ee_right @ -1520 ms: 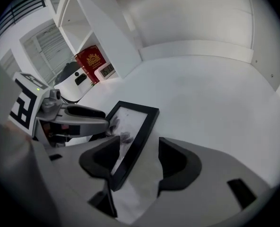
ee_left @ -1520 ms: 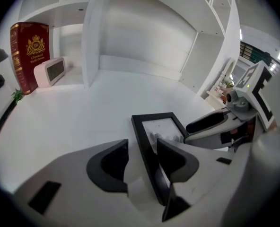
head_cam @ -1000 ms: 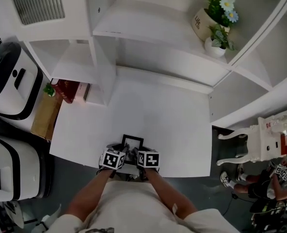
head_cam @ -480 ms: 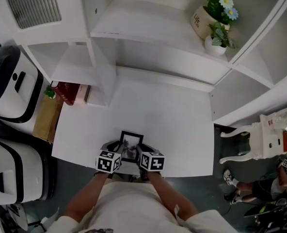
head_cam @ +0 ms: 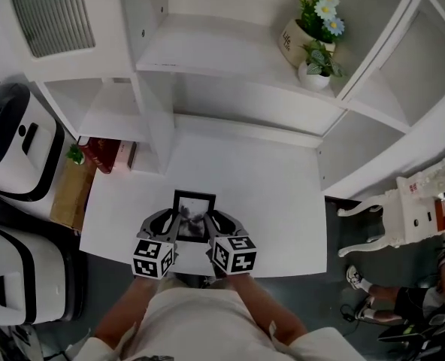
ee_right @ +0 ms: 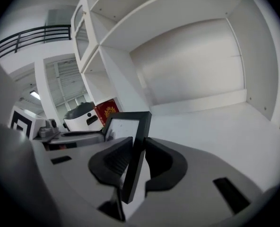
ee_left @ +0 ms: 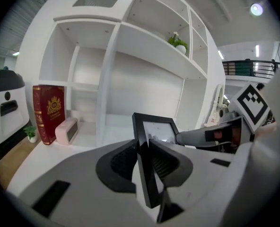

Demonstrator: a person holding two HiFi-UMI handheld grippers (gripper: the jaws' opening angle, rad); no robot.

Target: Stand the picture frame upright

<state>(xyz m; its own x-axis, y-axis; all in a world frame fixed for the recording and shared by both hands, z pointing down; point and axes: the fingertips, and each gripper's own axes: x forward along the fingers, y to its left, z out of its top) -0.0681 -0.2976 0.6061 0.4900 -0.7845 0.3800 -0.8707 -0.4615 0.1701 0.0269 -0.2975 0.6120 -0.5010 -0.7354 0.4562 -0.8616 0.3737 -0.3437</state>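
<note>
A small black picture frame (head_cam: 193, 215) with a pale photo is held above the near part of the white table (head_cam: 267, 194). My left gripper (head_cam: 171, 221) is shut on its left side edge (ee_left: 143, 169). My right gripper (head_cam: 213, 223) is shut on its right side edge (ee_right: 135, 162). In both gripper views the frame stands nearly upright between the dark pads (ee_left: 118, 162), its top leaning slightly. Its back stand is hidden.
White shelving (head_cam: 230, 51) rises behind the table, with a flower pot (head_cam: 310, 32) on the upper shelf. A red book (ee_left: 48, 113) and a small pink clock (ee_left: 67, 130) sit in the left cubby. White machines (head_cam: 16, 134) stand at the left, an ornate white table (head_cam: 410, 205) at the right.
Both grippers have moved forward over the table with the frame between them. The frame has risen off the table's front edge and stands more upright.
</note>
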